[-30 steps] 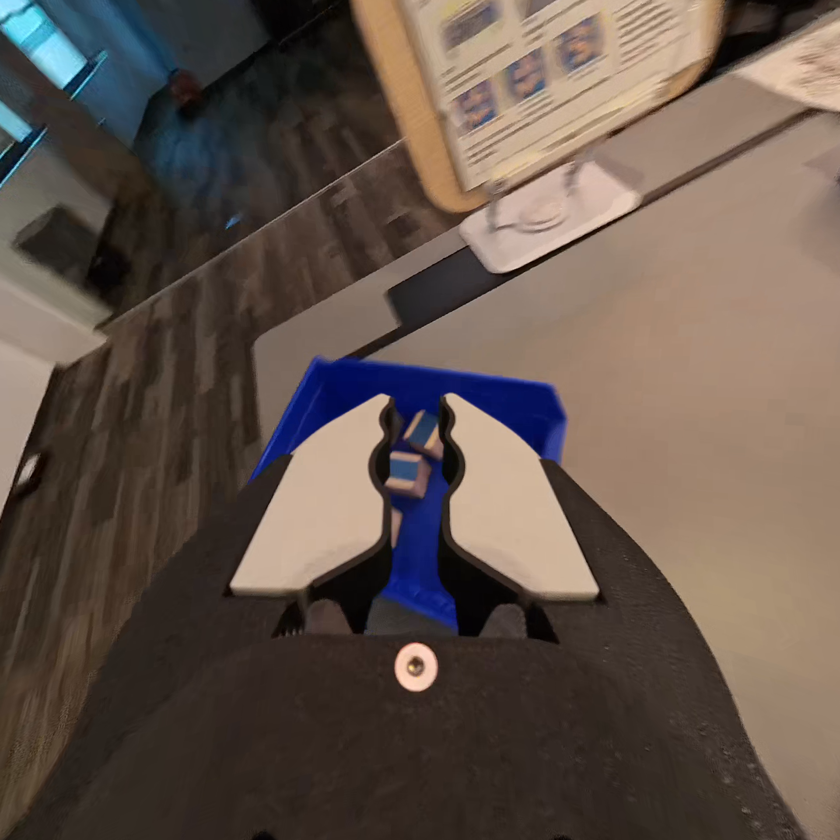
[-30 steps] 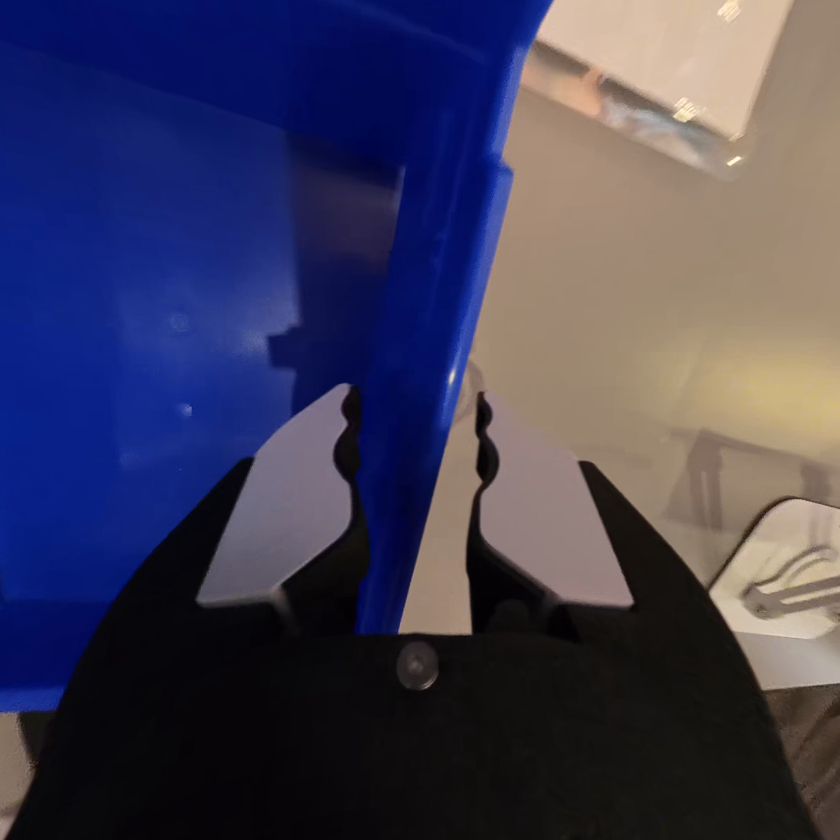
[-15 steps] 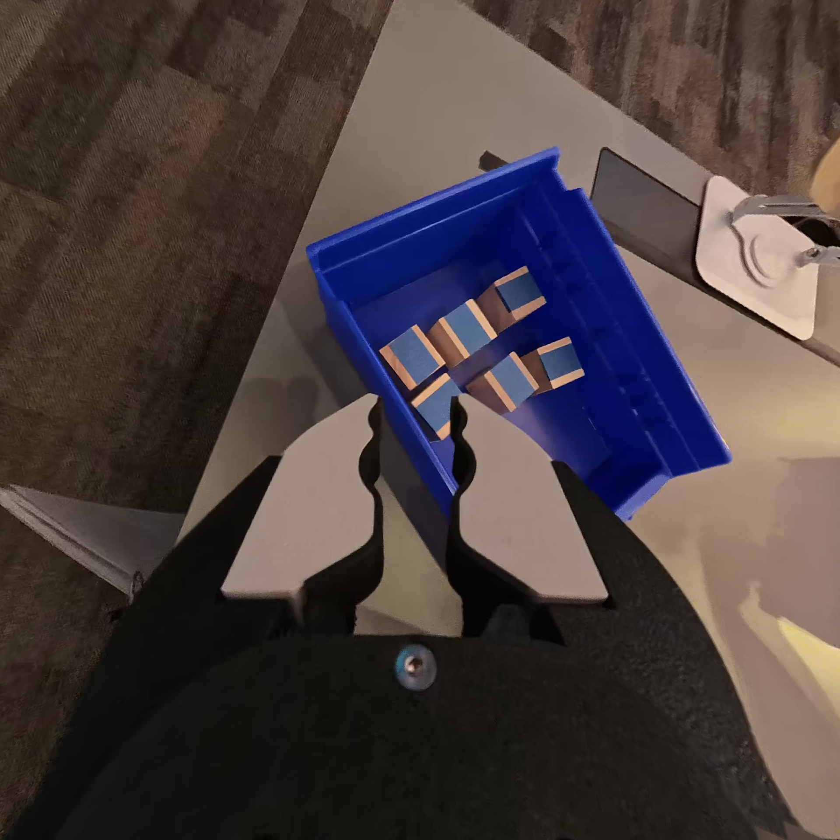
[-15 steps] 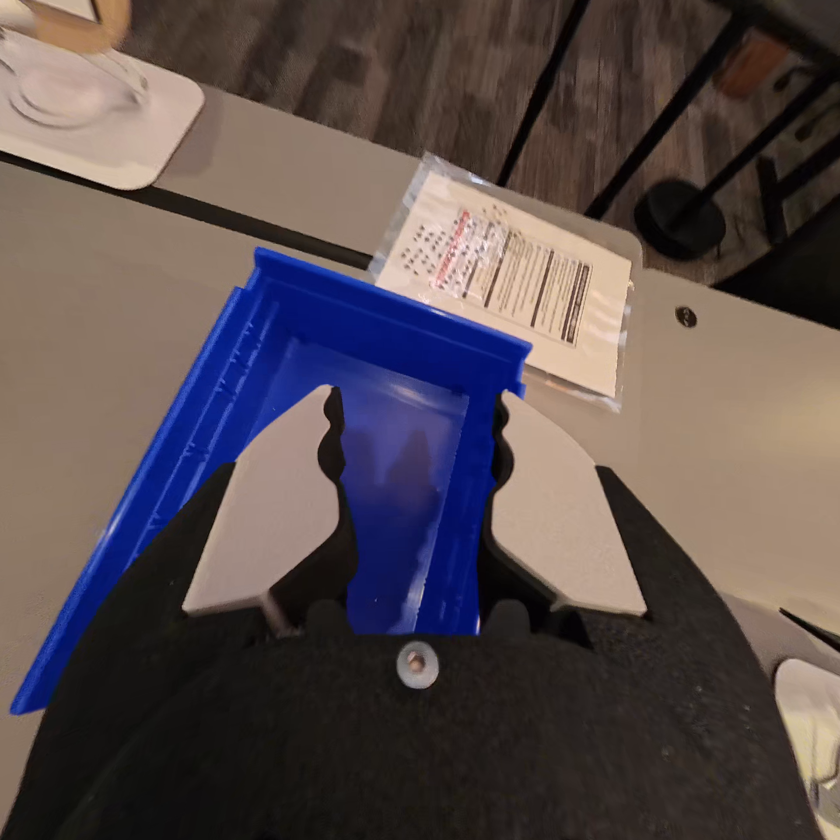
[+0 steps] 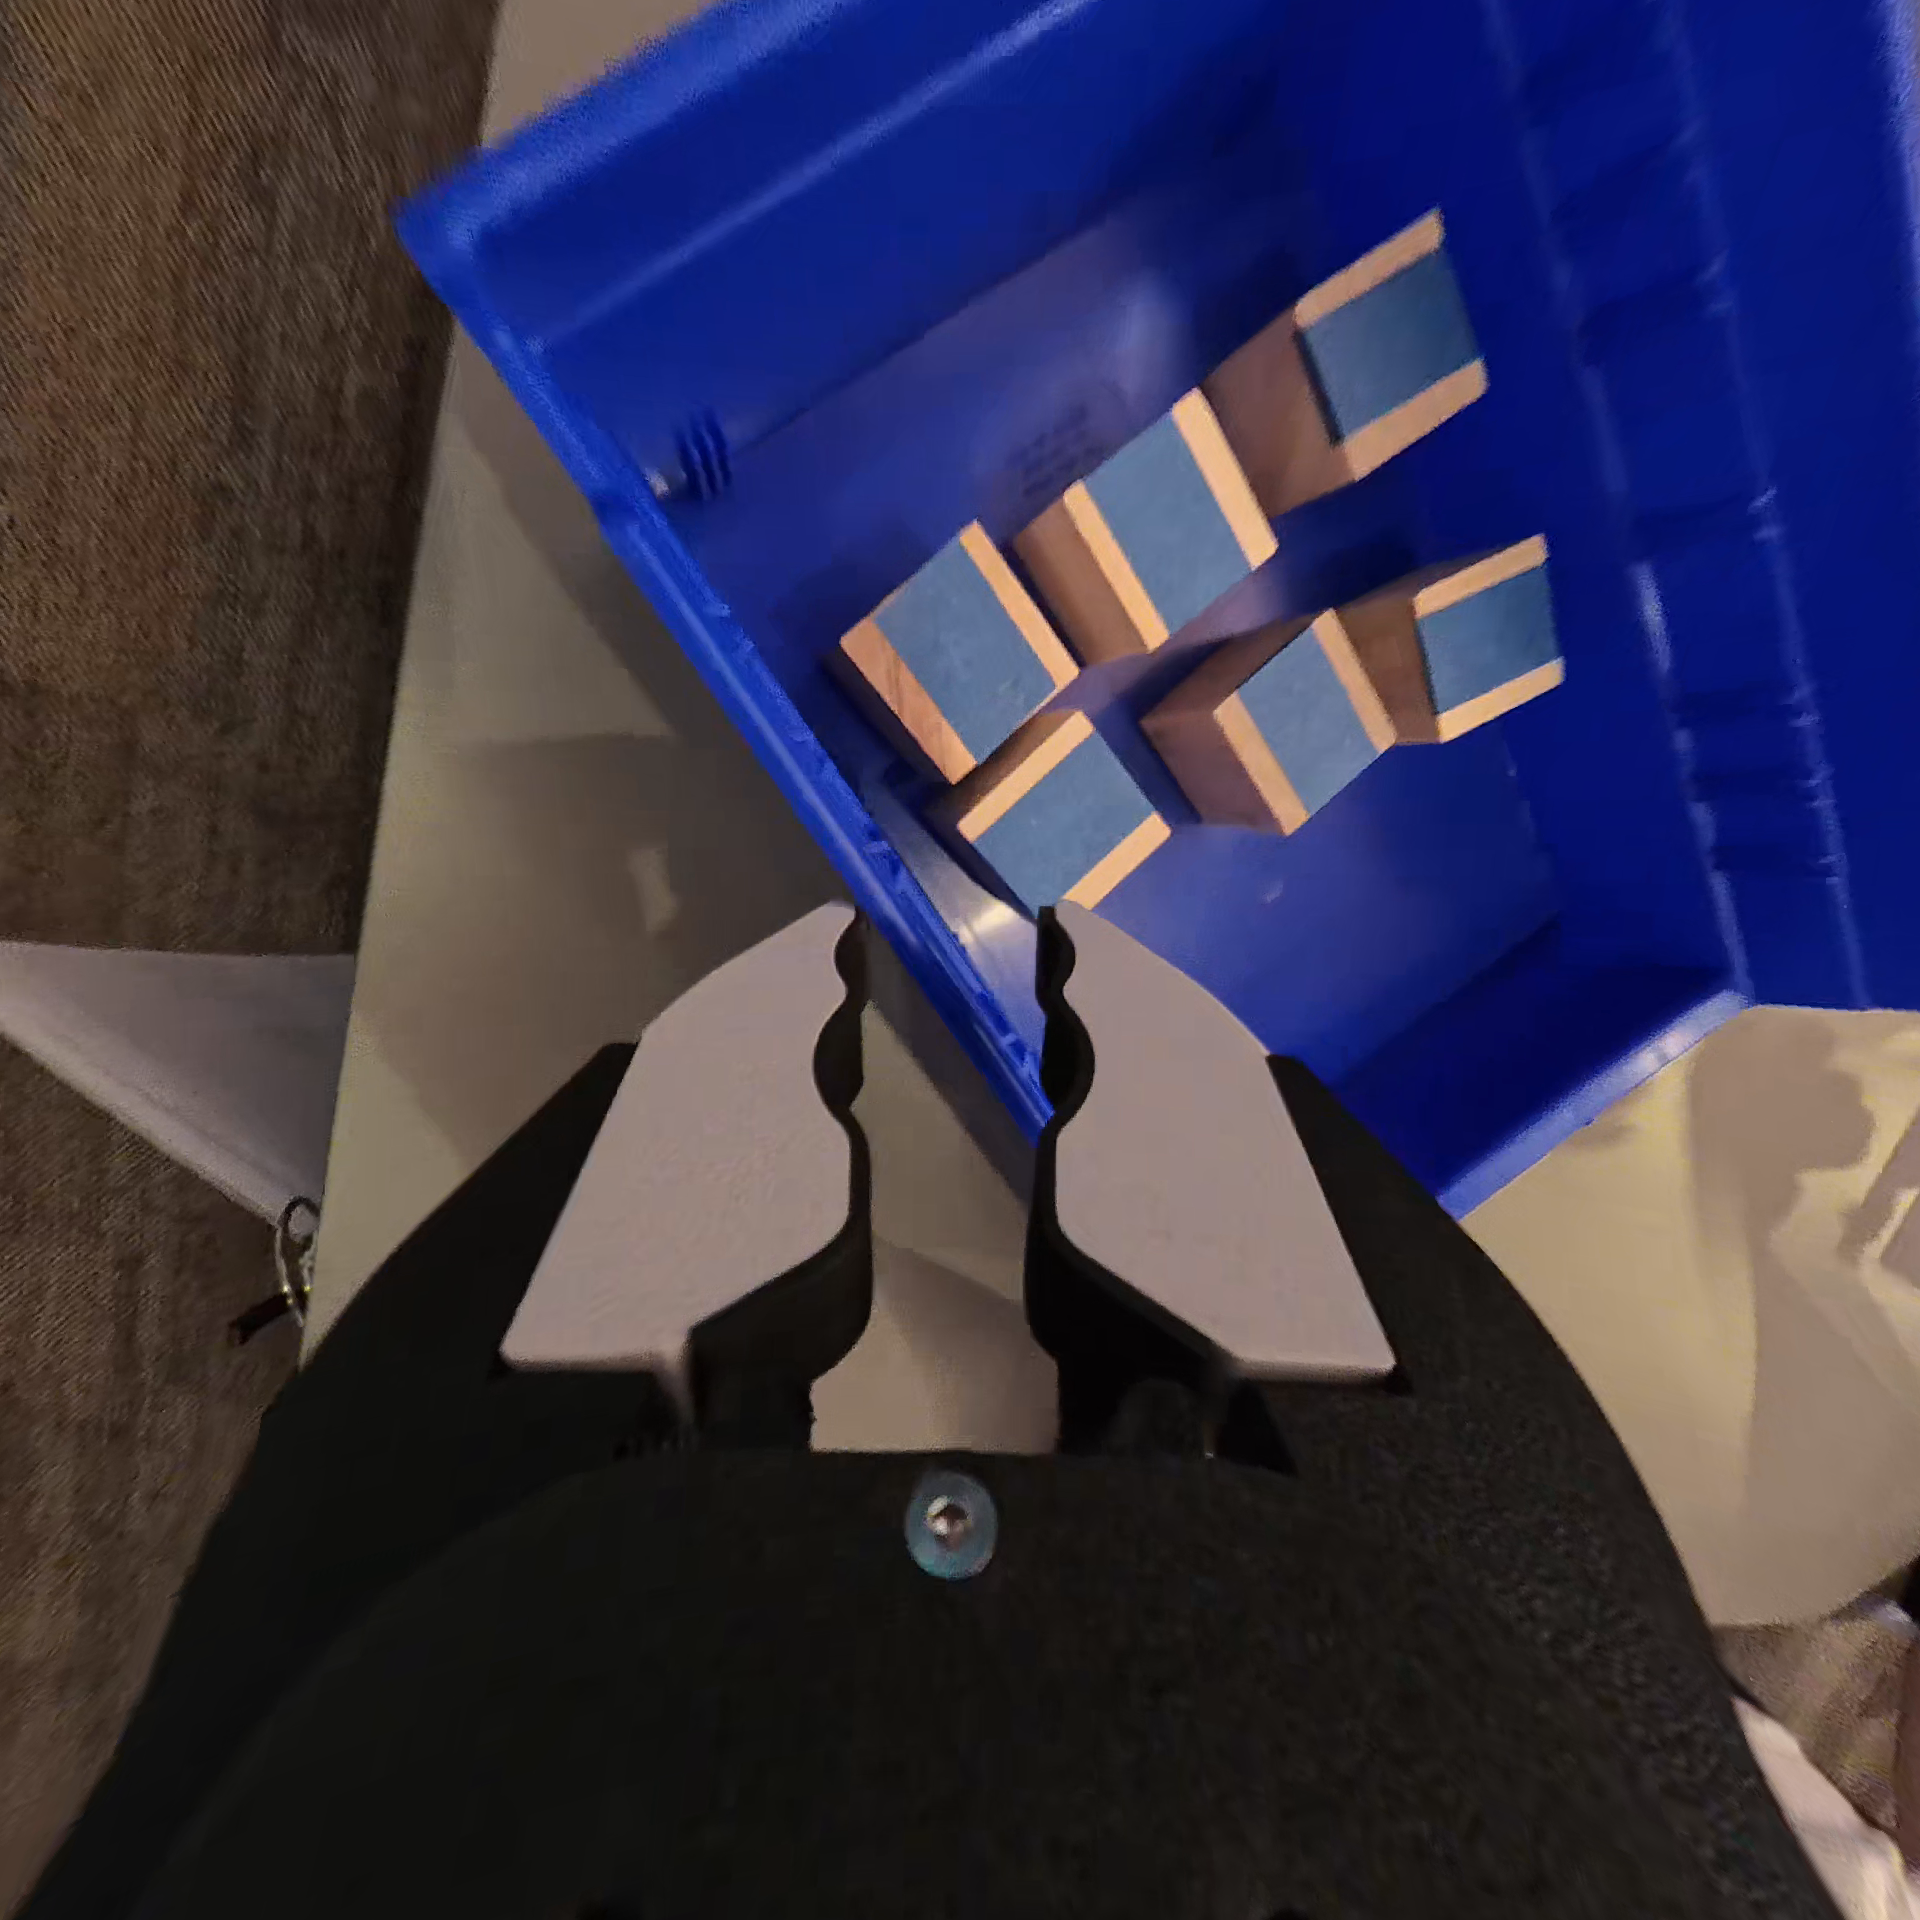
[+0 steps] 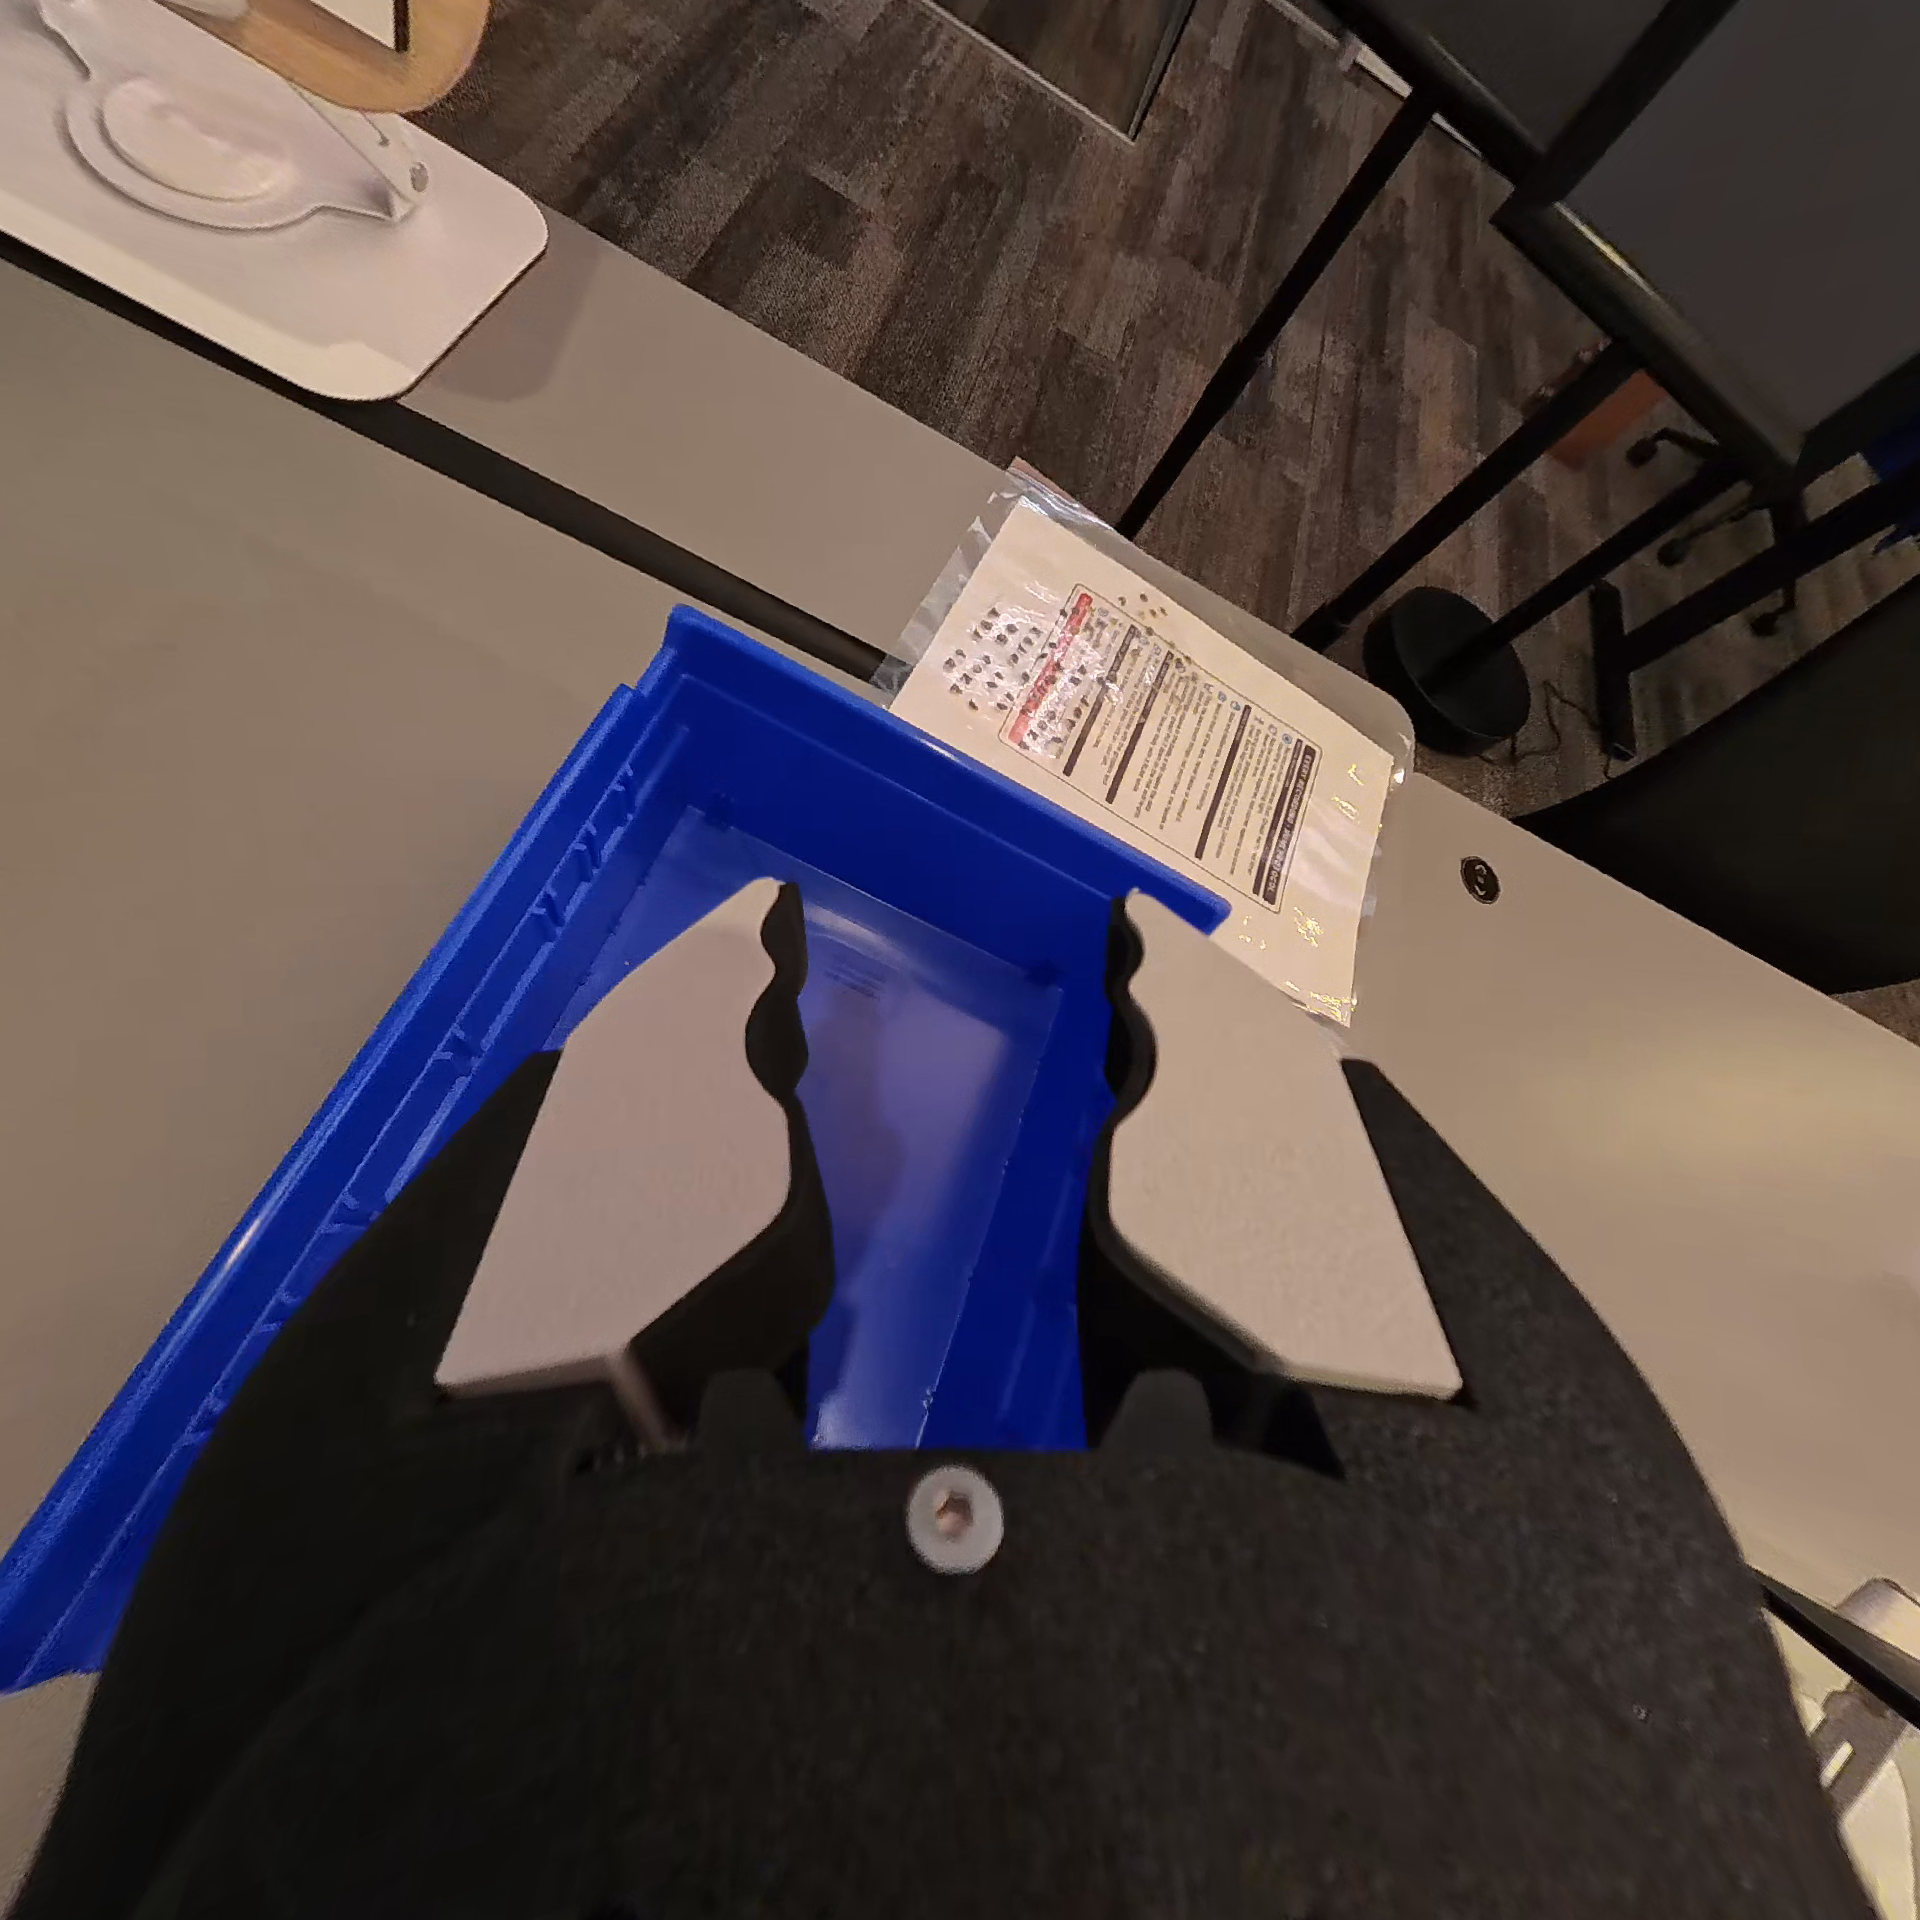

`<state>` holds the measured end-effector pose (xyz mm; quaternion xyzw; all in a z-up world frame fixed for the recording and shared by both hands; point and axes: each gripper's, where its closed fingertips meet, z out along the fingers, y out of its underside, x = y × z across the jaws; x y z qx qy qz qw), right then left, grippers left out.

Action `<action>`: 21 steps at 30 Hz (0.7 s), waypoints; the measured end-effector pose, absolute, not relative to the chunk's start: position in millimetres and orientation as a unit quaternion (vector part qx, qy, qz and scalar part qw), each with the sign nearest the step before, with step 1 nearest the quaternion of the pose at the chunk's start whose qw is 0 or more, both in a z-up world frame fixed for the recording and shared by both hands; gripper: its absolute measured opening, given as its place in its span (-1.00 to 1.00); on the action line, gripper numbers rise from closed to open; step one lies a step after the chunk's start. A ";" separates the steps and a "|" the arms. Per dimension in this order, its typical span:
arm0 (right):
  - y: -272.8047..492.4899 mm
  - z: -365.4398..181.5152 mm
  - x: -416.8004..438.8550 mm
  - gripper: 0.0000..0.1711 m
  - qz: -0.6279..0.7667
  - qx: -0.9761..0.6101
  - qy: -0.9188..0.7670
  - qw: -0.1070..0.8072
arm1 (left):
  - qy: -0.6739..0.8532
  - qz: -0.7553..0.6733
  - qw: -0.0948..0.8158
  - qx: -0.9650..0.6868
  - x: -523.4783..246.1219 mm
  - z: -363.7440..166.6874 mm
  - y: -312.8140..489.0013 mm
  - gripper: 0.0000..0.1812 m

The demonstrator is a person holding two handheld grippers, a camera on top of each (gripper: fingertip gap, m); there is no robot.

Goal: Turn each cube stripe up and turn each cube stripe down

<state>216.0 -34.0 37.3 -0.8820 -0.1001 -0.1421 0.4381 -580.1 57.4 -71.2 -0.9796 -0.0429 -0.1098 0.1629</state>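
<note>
Several wooden cubes lie in a blue bin (image 5: 1091,208) in the left wrist view, each with its blue stripe facing up, for example one (image 5: 961,649), another (image 5: 1164,530) and a third (image 5: 1392,343). My left gripper (image 5: 945,914) is open and empty. Its tips stand on either side of the bin's near wall, just short of the nearest cube (image 5: 1060,821). In the right wrist view a second blue bin (image 6: 436,1049) has no cubes on the part of its floor that shows. My right gripper (image 6: 945,904) is open and empty above it, its right finger over the bin's right wall.
The bins stand on a grey table (image 6: 260,675). A printed sheet in a plastic sleeve (image 6: 1143,748) lies just beyond the second bin. A white stand base (image 6: 260,208) sits at the far left. The table edge and carpet (image 5: 156,520) are left of the cube bin.
My left gripper has dropped closer to the cube bin, which now fills the view. My right gripper came off the second bin's wall, pulled back above the bin and opened wider.
</note>
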 end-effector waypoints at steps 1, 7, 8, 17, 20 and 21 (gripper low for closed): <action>-34.3 36.4 218.0 -0.36 -0.141 -0.883 -0.098 0.438 | -0.036 -0.102 0.145 -0.983 -579.1 -77.2 55.6 -0.71; -35.4 29.3 218.5 -0.36 -0.138 -0.888 -0.104 0.425 | -0.011 -0.072 0.113 -0.991 -580.6 -82.0 54.5 -0.78; -34.8 28.8 218.0 -0.36 -0.141 -0.888 -0.106 0.424 | -0.008 -0.073 0.110 -0.991 -580.8 -82.1 55.0 -0.79; -29.8 18.4 206.8 -0.37 -0.145 -0.894 -0.130 0.405 | 0.069 -0.094 0.138 -0.984 -559.9 -78.4 93.4 -0.88; -28.6 11.5 205.8 -0.36 -0.145 -0.899 -0.134 0.391 | 0.123 -0.069 0.123 -0.982 -549.7 -78.5 101.6 -0.87; -28.1 9.4 205.4 -0.36 -0.145 -0.900 -0.136 0.387 | 0.140 -0.067 0.119 -0.981 -545.3 -78.6 104.6 -0.87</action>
